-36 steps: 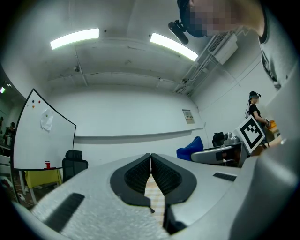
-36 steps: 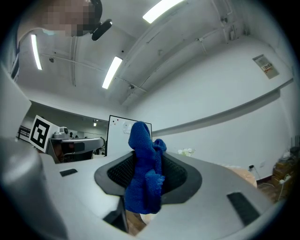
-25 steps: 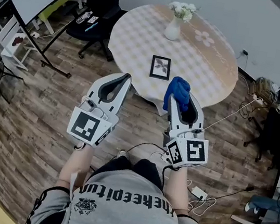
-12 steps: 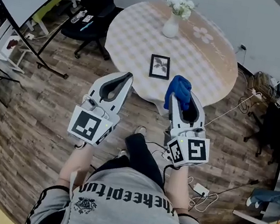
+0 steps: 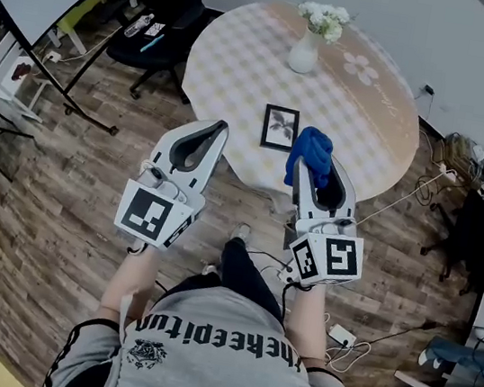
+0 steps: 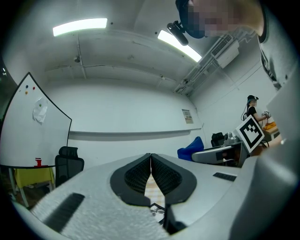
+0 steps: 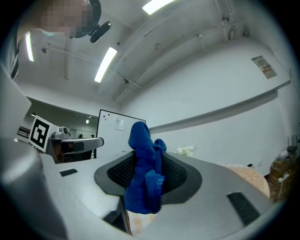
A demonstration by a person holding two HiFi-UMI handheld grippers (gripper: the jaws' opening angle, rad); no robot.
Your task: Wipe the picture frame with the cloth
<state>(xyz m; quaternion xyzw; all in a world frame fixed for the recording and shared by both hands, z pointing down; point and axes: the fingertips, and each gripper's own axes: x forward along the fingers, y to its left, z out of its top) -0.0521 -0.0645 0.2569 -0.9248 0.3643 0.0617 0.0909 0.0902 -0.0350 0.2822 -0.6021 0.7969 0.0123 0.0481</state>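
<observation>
bench [image 5: 245,61]: round, checked cloth cover | picture frame [image 5: 280,128]: flat near front edge | vase [image 5: 303,52]: upright, white flowers, far side

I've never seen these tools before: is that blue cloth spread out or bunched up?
Bunched up. The cloth hangs as a crumpled wad pinched between the jaws of the right gripper, with no part of it flattened or unfolded.
</observation>
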